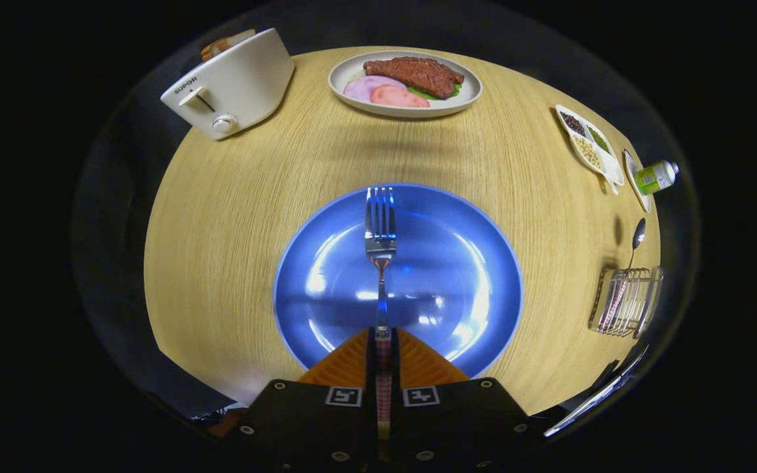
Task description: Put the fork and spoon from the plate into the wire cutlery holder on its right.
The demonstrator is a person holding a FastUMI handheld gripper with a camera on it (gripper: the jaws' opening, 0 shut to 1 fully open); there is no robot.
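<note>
My gripper is shut on the fork, its two orange fingers pressed against the red-checked handle. The fork's tines point straight ahead over the blue plate, which lies just beyond the fingers with nothing else on it. On the plate's right stands the wire cutlery holder near the table edge. The spoon stands upright in it, bowl up, its checked handle inside the wires.
A white toaster sits at the far left of the round wooden table. A white plate of meat and ham slices is far ahead. At the far right are a divided dish of grains and a small green bottle.
</note>
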